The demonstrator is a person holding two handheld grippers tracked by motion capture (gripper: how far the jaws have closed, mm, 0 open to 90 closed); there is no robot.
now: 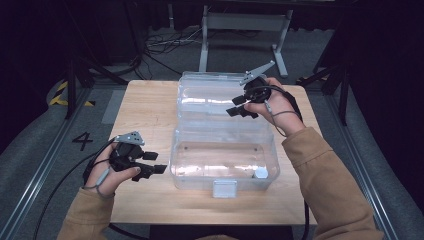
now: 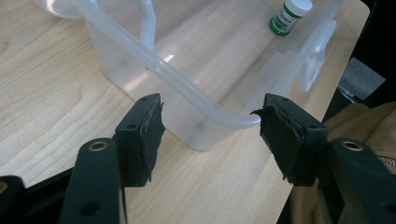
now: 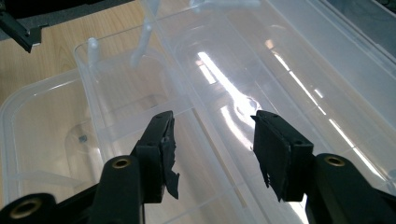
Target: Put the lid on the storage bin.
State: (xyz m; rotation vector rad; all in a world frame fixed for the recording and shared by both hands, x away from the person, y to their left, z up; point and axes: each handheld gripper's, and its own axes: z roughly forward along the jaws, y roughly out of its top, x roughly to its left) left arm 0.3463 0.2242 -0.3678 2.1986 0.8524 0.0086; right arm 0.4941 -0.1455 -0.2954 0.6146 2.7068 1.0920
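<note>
A pale wood tabletop [image 1: 145,107] stands on a grey floor [image 1: 45,135] in a dark room, with metal rails along both sides, black-and-yellow tape and a painted "4" at the left, and a grey frame [image 1: 245,30] with loose cables behind the far edge.

A clear plastic box [image 1: 180,167] sits right of centre on the tabletop, its open lid [image 1: 200,87] lying back flat toward the far edge. The box's front wall, with its latch [image 1: 224,188], lies near the near edge. A small bottle [image 1: 261,173] with a white cap stands in the box's near right corner; in the left gripper view it shows a green base [image 2: 289,14].

The left gripper [image 1: 150,162] hovers over bare wood just left of the box, jaws spread and holding nothing; in its own view [image 2: 210,126] the box's rounded corner lies between and beyond the jaws, not touched. The right gripper [image 1: 240,106] hangs over the right part of the lid, jaws likewise spread and empty; in its own view [image 3: 212,140] they look down on the hinge line between lid and box.

Open wood lies to the left of the box and in a strip along the near edge; on the right only a narrow margin separates the box from the table's edge.
</note>
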